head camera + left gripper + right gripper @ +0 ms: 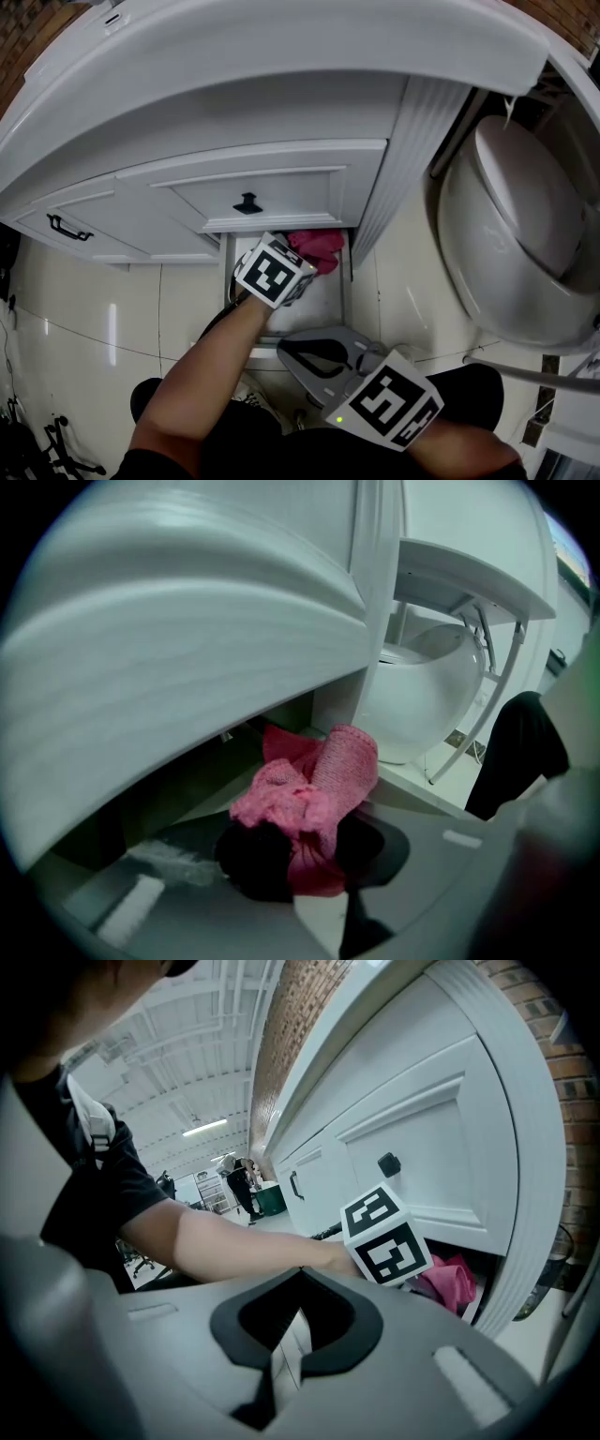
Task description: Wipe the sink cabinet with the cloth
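The white sink cabinet [281,112] fills the top of the head view, with a drawer front and a black knob [247,202]. My left gripper [302,257] reaches into the low recess under that drawer and is shut on a pink cloth [319,247]. In the left gripper view the cloth [309,789] is bunched between the dark pads [255,860] of the left gripper [307,847], under the cabinet's underside [178,667]. My right gripper [298,349] hangs back near my body, shut and empty; in its own view the right gripper [300,1272] has its tips together and faces the cabinet [441,1119].
A white toilet [511,225] stands close on the right of the cabinet, also in the left gripper view [427,700]. A second drawer with a black handle [67,228] lies to the left. Glossy floor tiles [103,319] lie below the cabinet. A person's forearm [234,1241] crosses the right gripper view.
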`<state>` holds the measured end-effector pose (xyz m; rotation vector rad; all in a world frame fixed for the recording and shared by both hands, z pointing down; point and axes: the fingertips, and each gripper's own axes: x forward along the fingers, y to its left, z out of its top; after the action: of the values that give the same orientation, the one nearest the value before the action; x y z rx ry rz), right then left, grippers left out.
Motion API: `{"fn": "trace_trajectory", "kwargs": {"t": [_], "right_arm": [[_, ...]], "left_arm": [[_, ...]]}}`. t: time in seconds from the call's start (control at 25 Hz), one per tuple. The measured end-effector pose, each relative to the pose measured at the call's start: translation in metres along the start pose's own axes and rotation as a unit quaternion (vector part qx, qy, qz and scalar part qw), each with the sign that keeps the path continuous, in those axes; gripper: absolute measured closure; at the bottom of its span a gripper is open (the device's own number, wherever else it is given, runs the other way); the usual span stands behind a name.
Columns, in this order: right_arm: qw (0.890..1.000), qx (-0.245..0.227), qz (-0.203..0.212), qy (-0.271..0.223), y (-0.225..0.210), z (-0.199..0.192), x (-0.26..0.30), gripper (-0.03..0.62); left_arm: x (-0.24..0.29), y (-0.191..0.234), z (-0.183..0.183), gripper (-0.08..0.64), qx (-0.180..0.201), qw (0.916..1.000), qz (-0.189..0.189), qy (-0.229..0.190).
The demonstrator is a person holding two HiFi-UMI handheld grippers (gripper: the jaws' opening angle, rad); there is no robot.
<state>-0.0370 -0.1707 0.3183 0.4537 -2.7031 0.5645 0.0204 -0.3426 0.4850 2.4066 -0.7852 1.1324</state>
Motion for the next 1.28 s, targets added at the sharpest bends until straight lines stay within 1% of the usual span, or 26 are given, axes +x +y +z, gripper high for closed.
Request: {"fn": "trace_trajectory", "kwargs": {"t": [0.16,0.28,0.4,0.6,0.68,0.8,1.0,1.16,1.28], "right_arm": [[1.000,0.004,0.006,-0.006,0.000,0.004,0.000,0.584],[1.000,0.006,0.005,-0.007,-0.002,0.004,0.000,0.584],[1.000,0.005,-0.001,0.007,-0.006,-0.003,0.000,0.584],[1.000,0.015,-0.003,0.013,-0.008,-0.010,0.003,0.584],[1.000,0.020,-0.002,0.006,-0.008,-0.008,0.004,0.584],[1.000,0.019,-0.002,0.003,-0.006,-0.006,0.005,0.584],[1.000,0.016,0.000,0.009,-0.006,-0.008,0.007,0.584],[1.000,0.021,-0.002,0.009,-0.006,-0.008,0.007,0.584],[1.000,0.021,-0.003,0.008,-0.005,-0.008,0.006,0.584]], "left_arm": [[-0.003,0.007,-0.007,0.468,-0.005,0.9999,0.007,0.009],[-0.010,0.015,-0.013,0.468,-0.008,0.9997,0.020,0.015],[-0.022,0.028,-0.023,0.468,-0.019,0.9988,0.042,0.018],[-0.048,0.052,-0.043,0.471,-0.060,0.9954,0.074,0.007],[-0.057,0.058,-0.046,0.469,-0.059,0.9944,0.087,0.009],[-0.070,0.067,-0.055,0.469,-0.057,0.9923,0.107,0.024],[-0.089,0.085,-0.070,0.469,-0.078,0.9877,0.133,0.026],[-0.097,0.089,-0.072,0.469,-0.089,0.9870,0.133,0.013],[-0.098,0.089,-0.074,0.469,-0.089,0.9866,0.136,0.013]]}}
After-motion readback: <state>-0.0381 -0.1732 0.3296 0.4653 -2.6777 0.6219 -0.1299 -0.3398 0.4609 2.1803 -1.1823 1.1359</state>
